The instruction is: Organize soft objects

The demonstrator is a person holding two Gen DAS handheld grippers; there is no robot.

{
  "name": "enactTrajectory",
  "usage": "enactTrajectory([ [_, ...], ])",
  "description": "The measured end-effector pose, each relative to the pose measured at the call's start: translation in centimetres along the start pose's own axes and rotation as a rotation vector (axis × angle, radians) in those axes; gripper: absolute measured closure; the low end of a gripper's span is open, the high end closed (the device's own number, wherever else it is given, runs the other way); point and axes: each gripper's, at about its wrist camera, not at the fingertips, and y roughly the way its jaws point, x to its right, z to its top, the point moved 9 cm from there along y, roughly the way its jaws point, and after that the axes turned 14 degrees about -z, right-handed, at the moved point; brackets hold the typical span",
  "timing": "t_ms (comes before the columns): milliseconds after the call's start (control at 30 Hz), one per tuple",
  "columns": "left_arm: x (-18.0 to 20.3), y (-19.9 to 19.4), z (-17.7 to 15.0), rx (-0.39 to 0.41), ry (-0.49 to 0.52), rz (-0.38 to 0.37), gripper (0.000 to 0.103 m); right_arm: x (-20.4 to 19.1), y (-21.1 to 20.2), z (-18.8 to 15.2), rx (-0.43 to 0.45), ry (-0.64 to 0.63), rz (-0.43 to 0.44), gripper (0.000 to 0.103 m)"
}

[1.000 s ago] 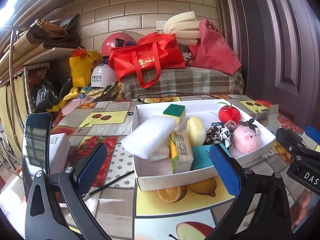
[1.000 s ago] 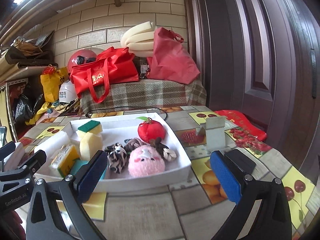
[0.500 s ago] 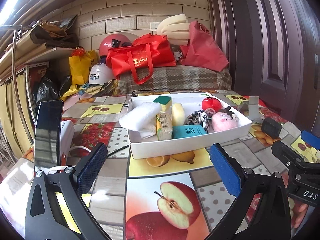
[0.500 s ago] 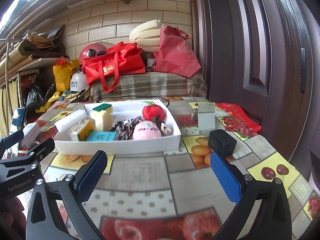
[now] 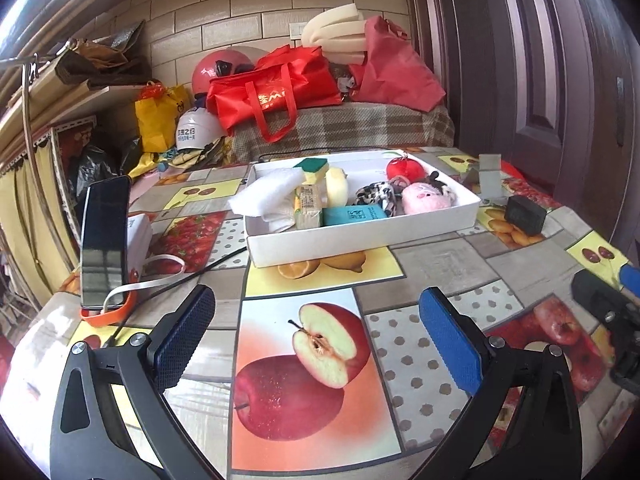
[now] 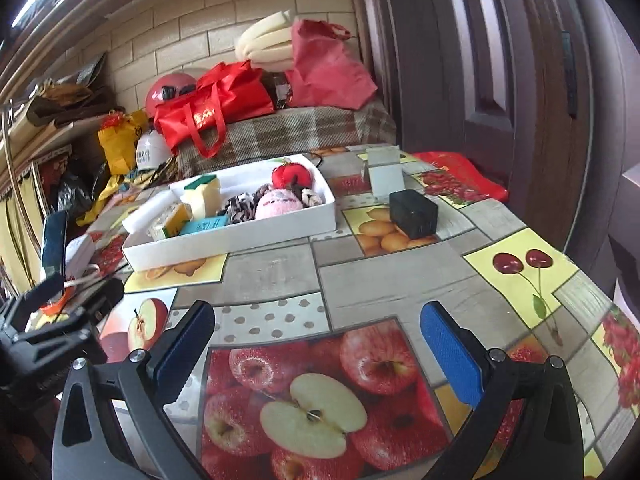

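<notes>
The soft objects sit together in one white tray (image 5: 360,236) at the far middle of the bench (image 5: 436,264): one white towel (image 5: 266,198), one green-topped sponge (image 5: 314,168), one pink plush (image 5: 424,202), one red plush apple (image 5: 404,169), one striped scrunchie (image 5: 376,194). Judging by this, sorting looks finished or nearly so. The left gripper (image 5: 316,338) and the right gripper (image 6: 318,340) both hang spread wide, grasping nothing, well short of the tray.

Red tote bag (image 5: 276,88) behind the white tray (image 5: 360,236): white letters, "M" legible, rest cut off. White helmet (image 5: 196,132) left of the bag: dark Chinese chars, too small to read. Teal box (image 5: 354,215) in the tray: QR-type code, small print unreadable.
</notes>
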Motion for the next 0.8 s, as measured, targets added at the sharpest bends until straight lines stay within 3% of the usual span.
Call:
enactTrajectory([
  [67,-0.2,0.0,-0.6,-0.038,-0.010,0.040,0.000,0.3,-1.1,0.0,0.028,0.012,0.002,0.000],
  [133,0.0,0.0,-1.0,-0.057,-0.017,0.008,0.000,0.7,-2.5,0.3,0.081,0.028,-0.002,0.000],
  [300,1.1,-1.4,-0.3,0.004,0.053,0.015,0.000,1.7,-4.8,1.0,0.189,0.069,-0.015,0.000],
  [467,2.1,-2.6,0.5,0.060,0.097,0.004,0.000,1.5,-4.5,0.9,0.167,0.055,-0.023,0.000],
  [800,1.8,-2.5,0.5,0.048,0.066,-0.019,0.000,0.7,-4.5,0.9,0.172,-0.002,-0.063,0.000],
])
